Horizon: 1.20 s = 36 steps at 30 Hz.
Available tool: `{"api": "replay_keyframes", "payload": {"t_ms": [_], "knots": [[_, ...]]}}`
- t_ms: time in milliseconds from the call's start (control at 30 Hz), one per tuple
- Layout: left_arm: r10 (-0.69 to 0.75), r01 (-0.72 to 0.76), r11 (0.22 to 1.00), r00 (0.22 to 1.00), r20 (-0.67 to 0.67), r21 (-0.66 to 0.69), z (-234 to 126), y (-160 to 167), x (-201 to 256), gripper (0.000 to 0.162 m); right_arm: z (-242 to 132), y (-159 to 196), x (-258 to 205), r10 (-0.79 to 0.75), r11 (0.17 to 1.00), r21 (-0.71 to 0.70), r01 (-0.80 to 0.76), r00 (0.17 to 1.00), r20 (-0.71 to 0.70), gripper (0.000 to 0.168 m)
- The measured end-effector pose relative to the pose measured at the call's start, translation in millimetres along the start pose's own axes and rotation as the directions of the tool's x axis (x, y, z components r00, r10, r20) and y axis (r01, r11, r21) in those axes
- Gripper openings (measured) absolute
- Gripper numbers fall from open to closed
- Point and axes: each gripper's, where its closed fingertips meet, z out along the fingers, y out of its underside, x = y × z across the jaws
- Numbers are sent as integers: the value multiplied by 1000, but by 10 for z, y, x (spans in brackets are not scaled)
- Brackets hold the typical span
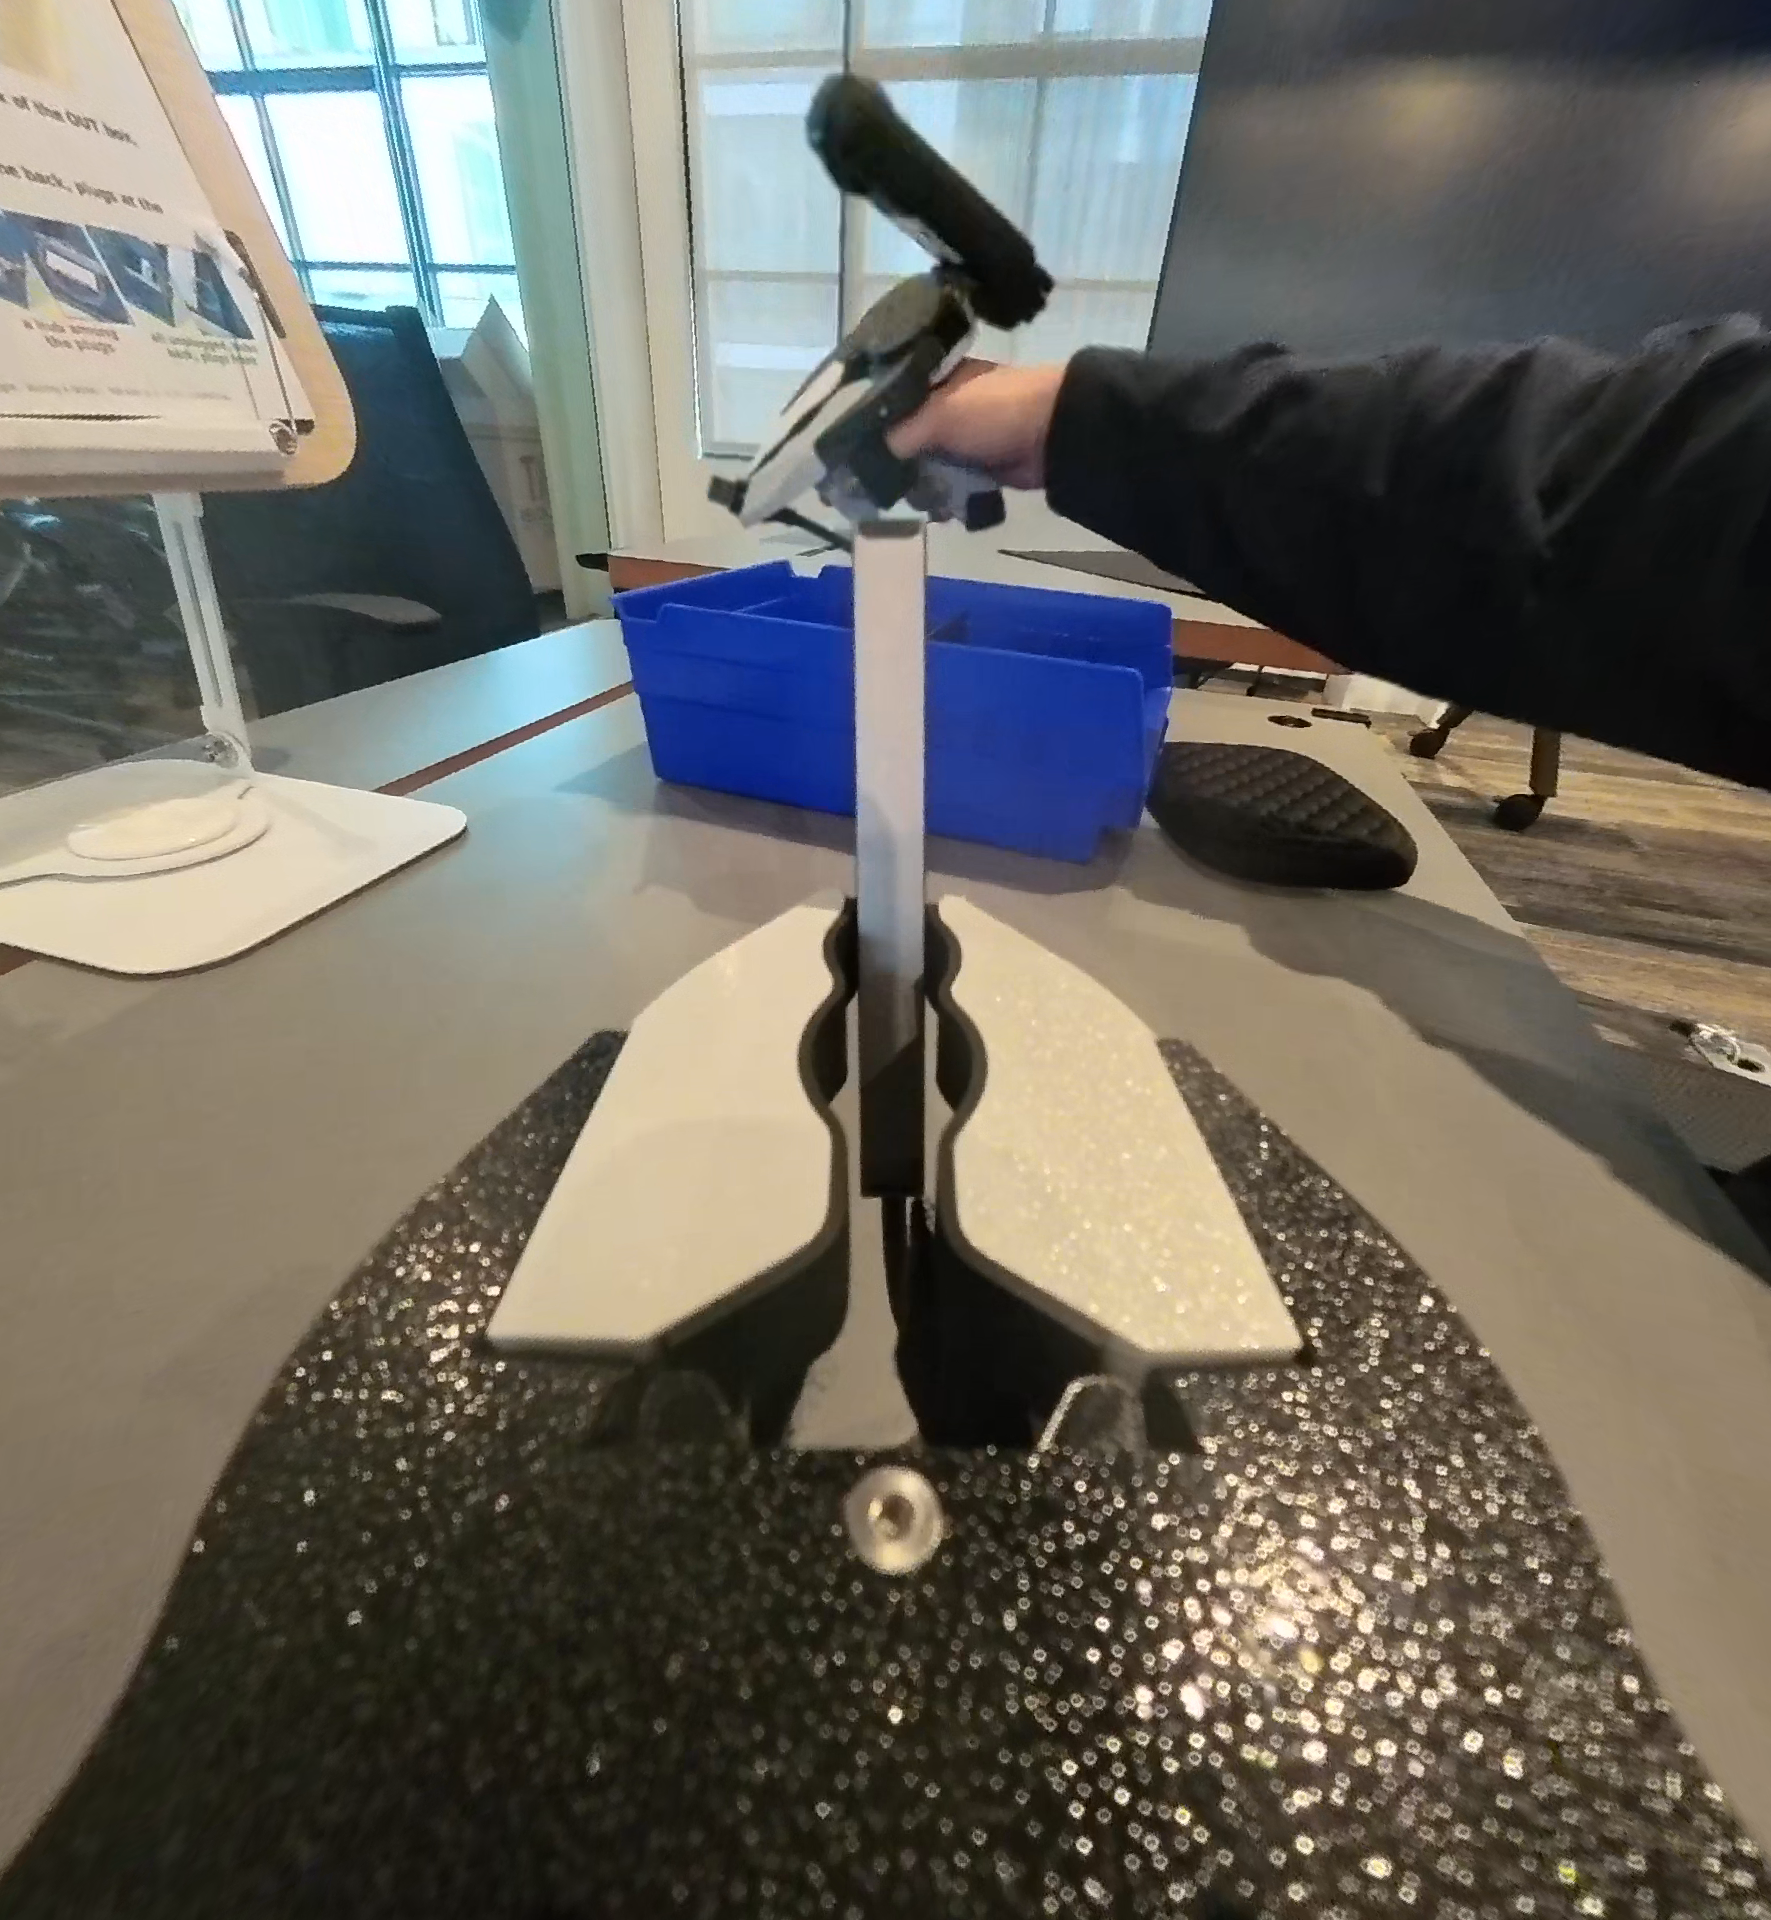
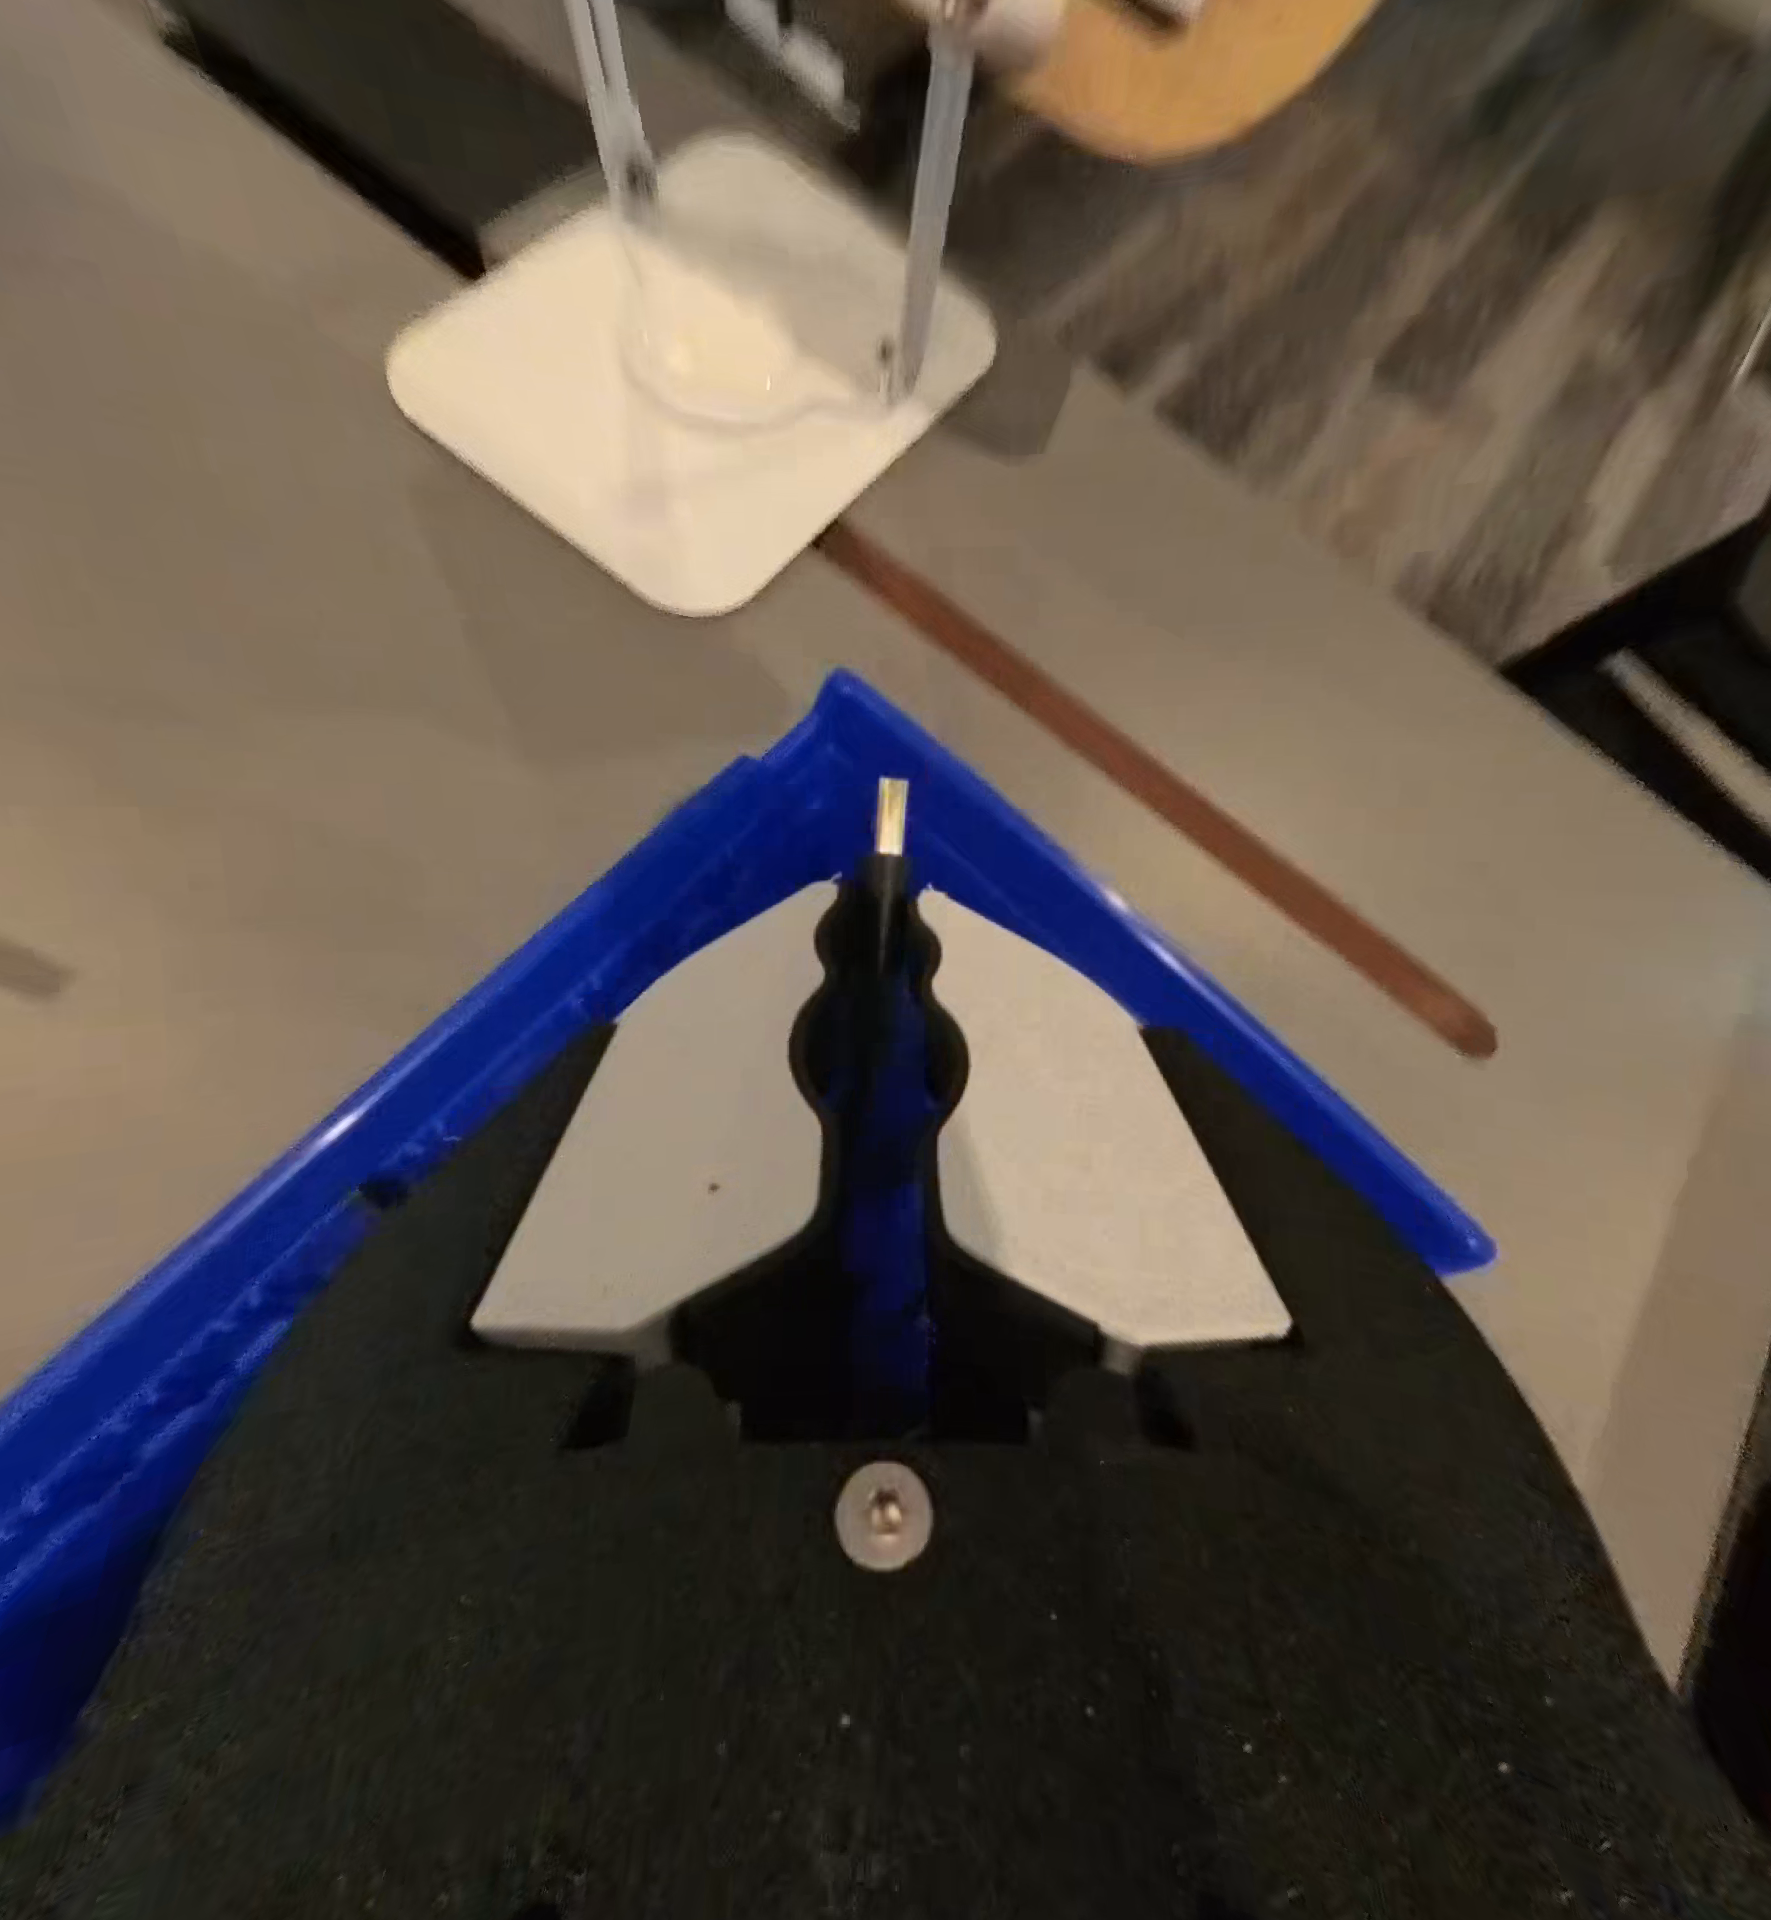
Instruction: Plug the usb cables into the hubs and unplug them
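The left gripper [image 1: 889, 914] has its jaws pressed together on a long, thin grey hub [image 1: 889, 748], which stands out forward from between the white fingers [image 1: 1099, 1122] and is held above the grey bench [image 1: 361, 1018]. A thin black cable leaves the near end of the hub, between the fingers. Behind the hub a blue bin [image 1: 777, 707] with inner dividers sits on the bench, and just to the right of the bin lies a black quilted pad [image 1: 1276, 821]. To the left stands a white stand base [image 1: 237, 883] that carries a sheet with printed instructions [image 1: 81, 260]. In the left wrist view the right gripper [image 1: 746, 488] is seen farther off, above the bin, held by a hand [image 1: 985, 426] in a dark sleeve [image 1: 1432, 520]. In the right wrist view the right gripper [image 2: 886, 894] has its jaws clamped on a black USB plug [image 2: 889, 842], whose metal tip points forward past the fingertips. The plug is over a corner of the blue bin [image 2: 1068, 935], just inside its rim. Beyond the corner, the white stand base [image 2: 694, 436] rests on the bench [image 2: 237, 623]; this view is blurred.
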Motion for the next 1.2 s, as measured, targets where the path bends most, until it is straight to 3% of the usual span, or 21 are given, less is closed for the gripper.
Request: {"api": "replay_keyframes", "payload": {"t_ms": [133,333,400,533,633,700,767,867,1000,1100,1200], "knots": [[3,-3,1000,1000,-1,-5,-1,7,0,11,195,254,55,-31,940,-341,5,997,-72,10],[7,-7,1000,1000,0,-2,-12,-9,-1,11,403,650,32,-184,709,-701,71,979,-86,10],[5,-5,1000,1000,4,0,-17,-12,-10,11,376,731,125,-253,647,-760,58,957,-142,30],[-10,10,1000,1000,6,9,-24,-14,-31,11,283,528,133,-171,744,-668,-31,957,-234,70],[-17,17,1000,1000,2,10,-21,-9,-34,11,56,183,57,-187,837,-547,16,948,-258,74],[-17,17,1000,1000,-2,9,-12,-4,-26,11,-31,-125,-262,-199,906,-408,110,963,-182,73],[-13,13,1000,1000,-9,2,3,7,-9,11,-71,-405,-877,-245,941,-243,236,969,-8,75],[5,-6,1000,1000,-18,-15,25,33,27,11,-184,-642,-2073,-413,902,4,431,861,296,73],[16,-16,1000,1000,-24,-19,28,34,51,11,-216,-662,-2809,-616,776,97,623,716,328,62],[17,-18,1000,1000,-17,-17,13,33,31,11,-259,-747,-2495,-651,754,44,656,735,191,57],[12,-12,1000,1000,-12,-10,1,19,12,11,-427,-756,-1218,-500,865,-107,490,857,-123,53]]}}
